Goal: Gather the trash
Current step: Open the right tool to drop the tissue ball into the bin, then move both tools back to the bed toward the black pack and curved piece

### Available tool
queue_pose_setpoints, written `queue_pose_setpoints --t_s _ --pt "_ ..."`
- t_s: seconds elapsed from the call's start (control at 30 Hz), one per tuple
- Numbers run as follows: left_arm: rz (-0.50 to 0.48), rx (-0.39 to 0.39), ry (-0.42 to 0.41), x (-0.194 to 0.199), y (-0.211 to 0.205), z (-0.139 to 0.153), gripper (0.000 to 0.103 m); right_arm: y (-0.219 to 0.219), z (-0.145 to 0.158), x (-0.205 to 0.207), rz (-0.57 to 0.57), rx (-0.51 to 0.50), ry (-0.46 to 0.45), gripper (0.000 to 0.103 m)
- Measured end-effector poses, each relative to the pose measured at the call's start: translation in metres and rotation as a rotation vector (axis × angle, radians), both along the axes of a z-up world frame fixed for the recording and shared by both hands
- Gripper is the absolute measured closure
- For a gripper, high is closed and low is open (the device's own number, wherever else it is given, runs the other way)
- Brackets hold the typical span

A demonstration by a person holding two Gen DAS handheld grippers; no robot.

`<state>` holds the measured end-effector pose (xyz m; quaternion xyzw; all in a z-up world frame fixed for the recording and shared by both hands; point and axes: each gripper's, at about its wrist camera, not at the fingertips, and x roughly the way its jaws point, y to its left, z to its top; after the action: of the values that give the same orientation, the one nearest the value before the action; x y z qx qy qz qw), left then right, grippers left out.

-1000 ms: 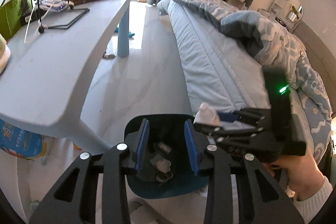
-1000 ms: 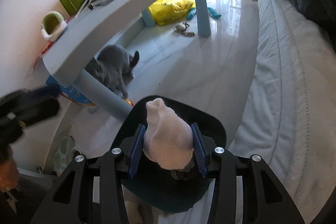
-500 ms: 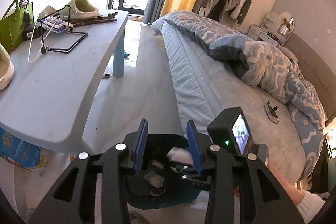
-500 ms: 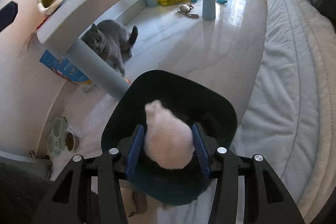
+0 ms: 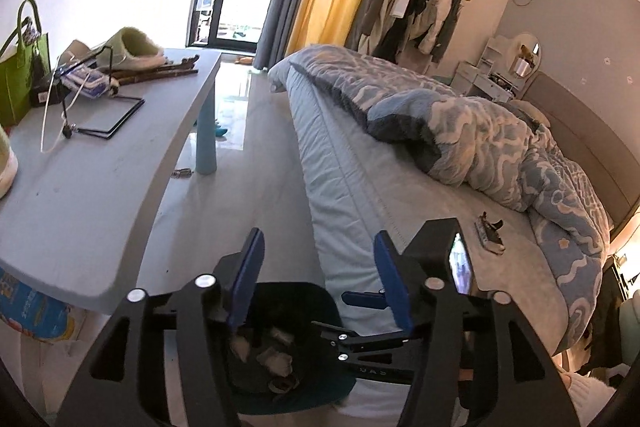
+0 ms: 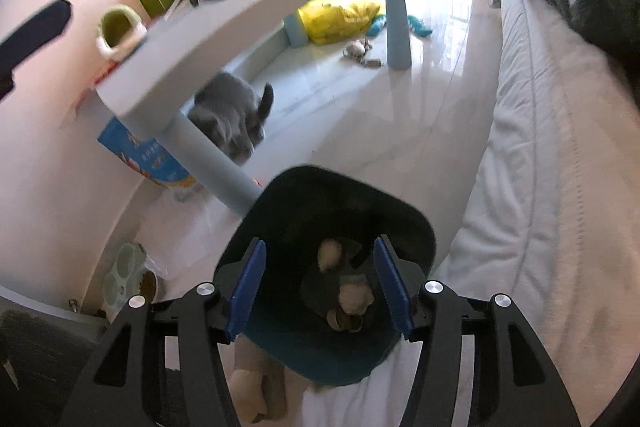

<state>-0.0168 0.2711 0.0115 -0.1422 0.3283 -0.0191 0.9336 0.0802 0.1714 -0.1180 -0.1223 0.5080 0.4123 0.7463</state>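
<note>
**Operator:** Jaws on my right gripper [image 6: 318, 289] have just been opening, and nothing is between them now. The pale tissue wad [image 6: 354, 297] lies in the dark bin [image 6: 416, 227], straight below the pads.

**Partner:** And your left?

**Operator:** Left gripper [image 5: 318, 281] has been spreading too, released and empty, angled over the bin's near edge beside the bed [image 5: 360, 187].

**Partner:** What's next to collect?

**Operator:** Possibly the small dark object [image 5: 490, 237] on the mattress, though I can't make out what it is. It lies ahead and right of my left jaws, so I judge the right hand nearer.
</note>
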Motion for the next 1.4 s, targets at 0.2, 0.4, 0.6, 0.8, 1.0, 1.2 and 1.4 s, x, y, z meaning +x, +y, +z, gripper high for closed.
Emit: queue_pose_setpoints --t_s 0.2,0.4,0.6,0.8,1.0,1.2,1.4 --pt "-0.014 0.009 -0.02 0.007 -0.016 0.008 0.033 -0.023 0.022 0.006 -0.024 0.043 -0.043 0.043" --pt "-0.027 0.007 -0.042 0.014 -0.036 0.016 0.024 -0.047 0.035 0.016 -0.061 0.068 -0.07 0.041" --pt "-0.04 0.015 -0.054 0.025 -0.054 0.02 0.023 -0.071 0.047 0.029 -0.105 0.083 -0.097 0.037" --pt "-0.061 0.016 -0.071 0.037 -0.073 0.025 0.02 -0.1 0.056 0.046 -0.153 0.091 -0.119 0.035" --pt "-0.094 0.022 -0.073 0.051 -0.097 0.025 0.017 -0.135 0.066 0.065 -0.215 0.1 -0.145 0.034" --pt "-0.126 0.034 -0.068 0.065 -0.122 0.023 0.014 -0.169 0.073 0.082 -0.278 0.106 -0.165 0.033" --pt "-0.178 0.057 -0.061 0.078 -0.152 0.017 0.011 -0.21 0.08 0.097 -0.356 0.117 -0.181 0.032"
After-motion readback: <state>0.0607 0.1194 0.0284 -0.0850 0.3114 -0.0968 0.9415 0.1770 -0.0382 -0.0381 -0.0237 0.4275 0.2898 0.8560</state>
